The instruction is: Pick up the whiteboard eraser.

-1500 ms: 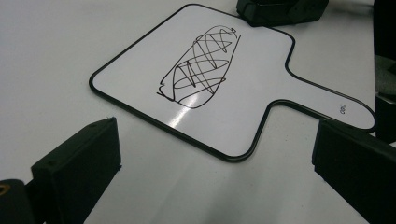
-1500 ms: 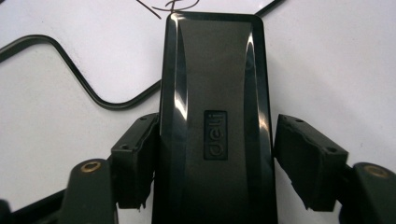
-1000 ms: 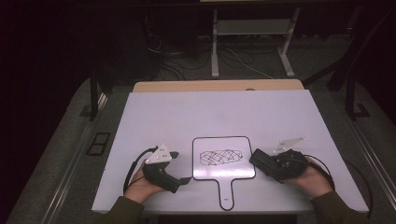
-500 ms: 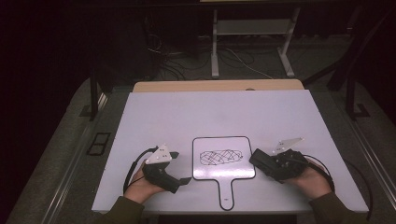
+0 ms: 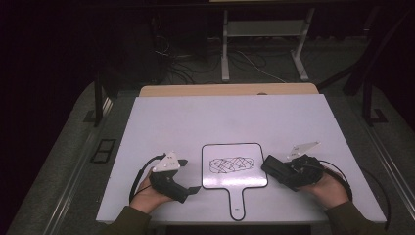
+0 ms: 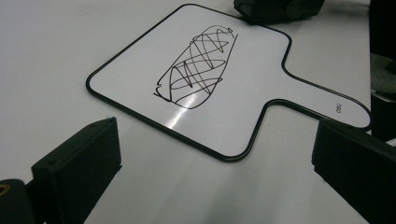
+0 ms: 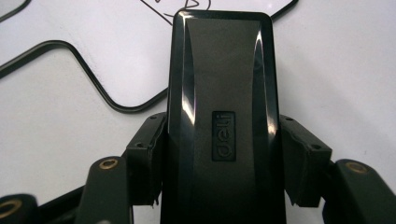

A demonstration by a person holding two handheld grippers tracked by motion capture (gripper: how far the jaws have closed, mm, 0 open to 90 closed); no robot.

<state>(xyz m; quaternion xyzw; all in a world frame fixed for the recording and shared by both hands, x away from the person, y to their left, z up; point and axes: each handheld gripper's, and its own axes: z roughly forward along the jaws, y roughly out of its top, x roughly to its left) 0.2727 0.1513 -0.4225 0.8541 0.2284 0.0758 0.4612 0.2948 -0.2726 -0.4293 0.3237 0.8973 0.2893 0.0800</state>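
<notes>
right gripper (image 7: 219, 154): jaws are clamped on both long sides of a black eraser block (image 7: 222, 107), "deli" is embossed on its top face. the eraser's front end is seen just over the right edge of the paddle whiteboard (image 5: 235, 171); contact with the board surface can't be confirmed. in the high view the right gripper (image 5: 270, 165) is held low at the board's right edge, gripped by the right hand (image 5: 329, 188).

left gripper (image 6: 210, 154): jaws are spread wide, nothing is held between them. it is pointed across the whiteboard (image 6: 219, 79) from its left side and is held by the left hand (image 5: 147, 193).

the whiteboard is laid flat near the front edge of the white table (image 5: 220, 117), handle toward the person. a black scribble (image 5: 231, 164) is drawn in its middle.
</notes>
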